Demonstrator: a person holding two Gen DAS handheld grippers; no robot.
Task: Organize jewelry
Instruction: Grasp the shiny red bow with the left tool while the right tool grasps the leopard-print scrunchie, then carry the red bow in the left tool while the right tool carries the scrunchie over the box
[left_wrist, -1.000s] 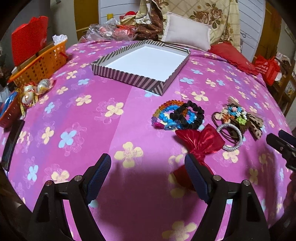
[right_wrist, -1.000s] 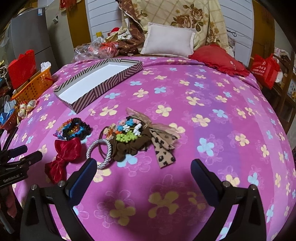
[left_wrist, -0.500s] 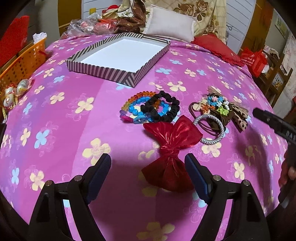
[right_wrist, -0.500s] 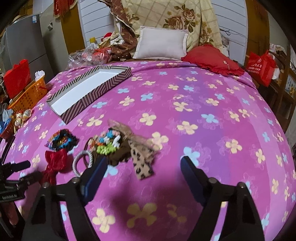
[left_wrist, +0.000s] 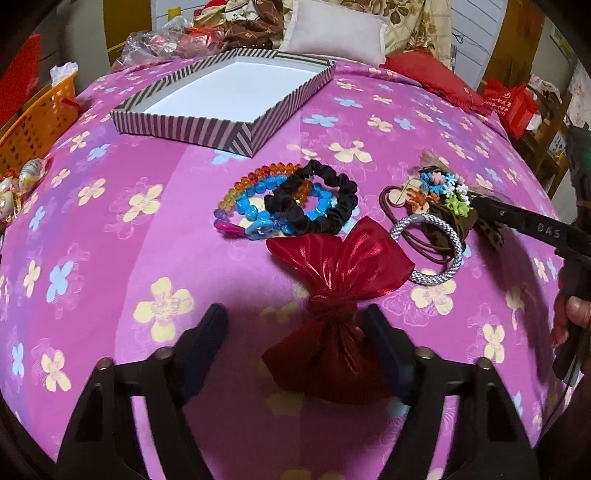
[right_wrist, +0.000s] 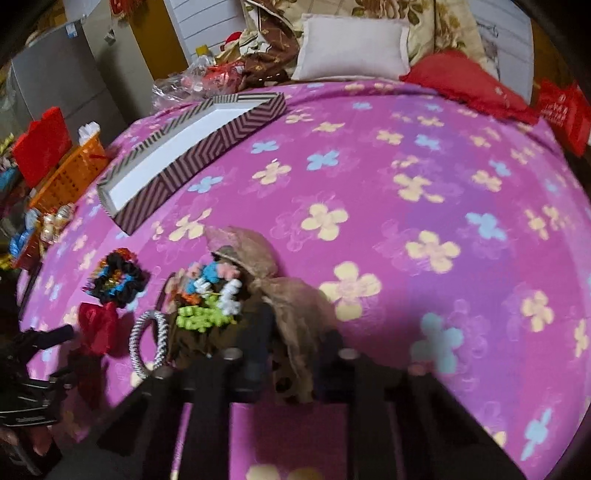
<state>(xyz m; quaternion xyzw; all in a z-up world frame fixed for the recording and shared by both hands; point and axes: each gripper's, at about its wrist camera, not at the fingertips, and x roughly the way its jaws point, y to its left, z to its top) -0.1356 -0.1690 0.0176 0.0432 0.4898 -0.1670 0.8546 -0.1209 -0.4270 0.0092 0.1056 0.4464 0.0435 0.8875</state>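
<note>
The left gripper (left_wrist: 295, 339) hangs low over the bedspread with its jaws spread wide, the knot and near tail of the red bow (left_wrist: 336, 284) lying between the fingers but not yet pinched. To take it well, I would lower until the pads straddle the gathered knot, the firmest part, and close there, since the shiny wings would likely slip or crumple. Just beyond the bow lie the beaded bracelets (left_wrist: 255, 206) tangled with the black scrunchie (left_wrist: 317, 206), touching the bow's far edge, so a straight lift is safer than a drag that might pull them along. To the right, the silver rope bangle (left_wrist: 432, 251) sits just beside the bow's right wing. The right gripper (right_wrist: 295, 347) has its jaws drawn close around the tan gauze bow (right_wrist: 291, 299) at the near edge of the right-hand pile, seemingly gripping it, though blur makes the contact hard to confirm. That bow lies against the flower hair ties (right_wrist: 210, 291), which may snag, so raise slowly. The striped tray (left_wrist: 184, 127), far and to the left, holds nothing yet and looks the likely destination for both pieces.
</note>
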